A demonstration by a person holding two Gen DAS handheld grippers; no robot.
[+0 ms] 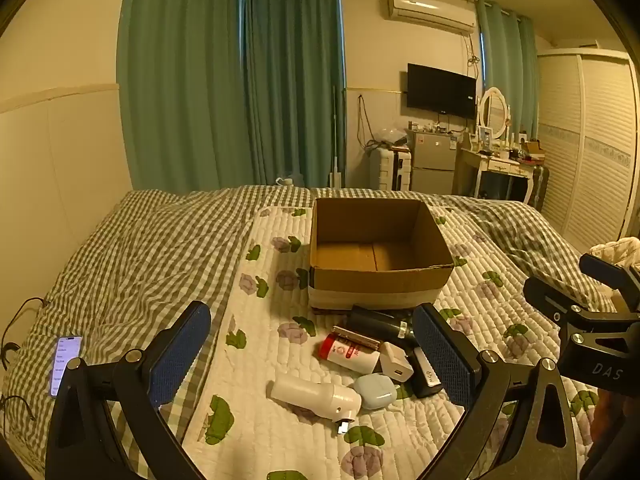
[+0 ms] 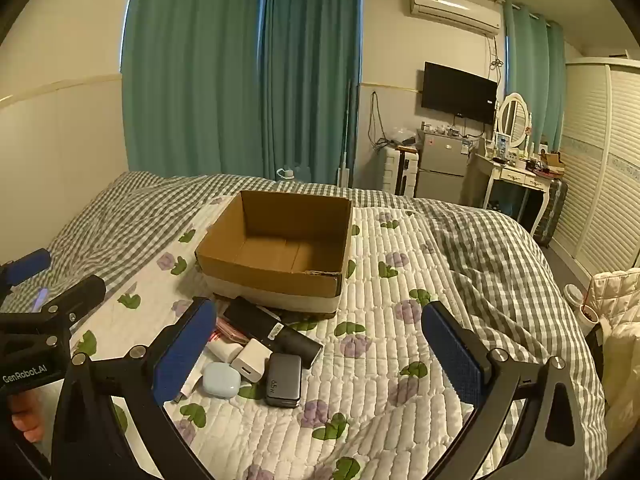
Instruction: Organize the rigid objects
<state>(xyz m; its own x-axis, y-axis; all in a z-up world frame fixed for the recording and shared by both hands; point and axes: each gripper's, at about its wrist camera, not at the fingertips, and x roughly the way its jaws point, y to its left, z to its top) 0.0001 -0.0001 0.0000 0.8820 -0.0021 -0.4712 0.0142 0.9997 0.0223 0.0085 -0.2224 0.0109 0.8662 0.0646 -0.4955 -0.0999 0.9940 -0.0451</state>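
Observation:
An open cardboard box (image 1: 380, 280) sits empty on the quilted bed; it also shows in the right wrist view (image 2: 276, 280). In front of it lies a cluster: a white bottle (image 1: 314, 395), a red-capped white tube (image 1: 350, 354), a white charger cube (image 1: 396, 366), a pale blue earbud case (image 1: 374, 386), a dark power bank (image 2: 283, 380) and a black cylinder (image 1: 378, 322). My left gripper (image 1: 316, 356) is open above the cluster, holding nothing. My right gripper (image 2: 316, 352) is open, empty, just right of the cluster.
A phone (image 1: 64, 364) lies on the checked blanket at the left, with cables near it. The bed's right edge drops to the floor by a white bag (image 2: 616, 320). A dresser, fridge and wardrobe stand at the far wall.

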